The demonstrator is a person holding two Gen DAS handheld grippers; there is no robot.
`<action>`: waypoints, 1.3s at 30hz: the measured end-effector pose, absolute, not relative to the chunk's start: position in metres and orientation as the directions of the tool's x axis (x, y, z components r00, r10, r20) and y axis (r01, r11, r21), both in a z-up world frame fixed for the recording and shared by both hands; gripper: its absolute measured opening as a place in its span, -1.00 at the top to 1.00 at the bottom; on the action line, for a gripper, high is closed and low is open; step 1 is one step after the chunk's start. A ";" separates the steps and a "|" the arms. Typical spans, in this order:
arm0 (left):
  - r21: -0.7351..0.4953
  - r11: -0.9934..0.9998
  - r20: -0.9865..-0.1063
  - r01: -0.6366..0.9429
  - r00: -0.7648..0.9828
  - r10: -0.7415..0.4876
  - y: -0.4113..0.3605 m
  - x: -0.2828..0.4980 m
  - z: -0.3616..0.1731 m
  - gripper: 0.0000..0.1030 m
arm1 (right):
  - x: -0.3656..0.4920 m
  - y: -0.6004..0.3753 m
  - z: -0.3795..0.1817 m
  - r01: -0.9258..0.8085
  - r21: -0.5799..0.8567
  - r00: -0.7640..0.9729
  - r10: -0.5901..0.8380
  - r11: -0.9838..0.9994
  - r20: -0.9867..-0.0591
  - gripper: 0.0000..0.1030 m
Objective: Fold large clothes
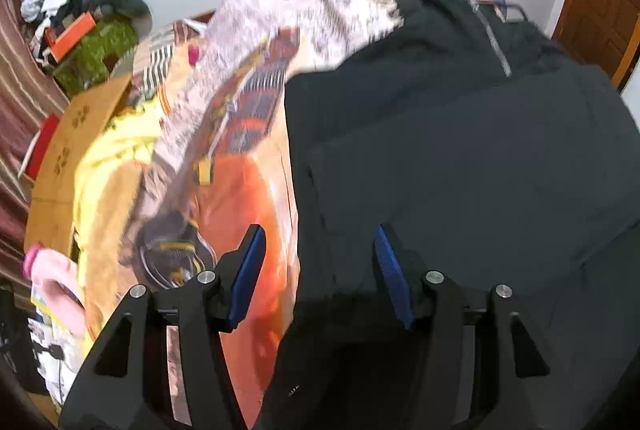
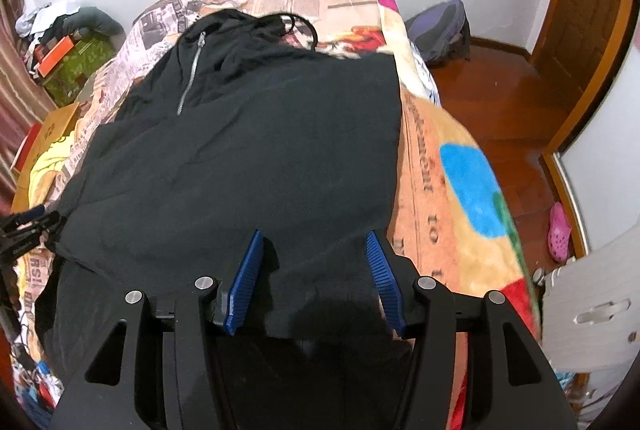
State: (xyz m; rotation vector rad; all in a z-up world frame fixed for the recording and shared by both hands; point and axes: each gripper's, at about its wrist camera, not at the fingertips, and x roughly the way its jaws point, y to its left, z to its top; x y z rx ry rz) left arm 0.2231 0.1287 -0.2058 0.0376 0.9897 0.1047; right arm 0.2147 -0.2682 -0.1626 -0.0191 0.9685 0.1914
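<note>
A large black zip-up hoodie (image 2: 248,134) lies spread on a bed covered by a printed blanket (image 2: 452,166); its silver zipper (image 2: 190,78) and hood point toward the far wall. My right gripper (image 2: 316,242) is open just above the hoodie's near hem, close to its right edge. My left gripper (image 1: 318,242) is open above the hoodie's left edge (image 1: 460,158), with the blanket (image 1: 248,190) under its left finger. The left gripper's body also shows at the left edge of the right wrist view (image 2: 24,230). Neither gripper holds cloth.
A cardboard box (image 1: 68,158) with yellow cloth (image 1: 116,158) stands left of the bed, beside a clutter pile (image 2: 68,38). A backpack (image 2: 440,30) sits on the wooden floor at the bed's far right. A pink shoe (image 2: 559,232) and a white chair (image 2: 592,310) are at right.
</note>
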 end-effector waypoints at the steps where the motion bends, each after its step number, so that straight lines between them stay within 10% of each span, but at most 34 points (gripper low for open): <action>1: 0.076 0.995 -0.824 -0.069 0.557 0.102 0.128 0.223 -0.198 -0.09 | 0.216 -0.267 -0.159 -0.174 0.067 0.560 0.155 0.982 -0.814 0.03; 18: 0.024 1.000 -0.638 -0.005 0.770 0.019 0.087 0.320 -0.081 -0.23 | 0.299 -0.236 -0.095 -0.247 0.110 0.706 0.257 0.963 -0.660 0.03; 39: -0.073 0.997 -0.796 0.004 0.602 -0.061 0.051 0.532 -0.193 -0.24 | 0.512 -0.199 -0.196 -0.127 0.317 0.443 0.340 0.940 -0.829 0.03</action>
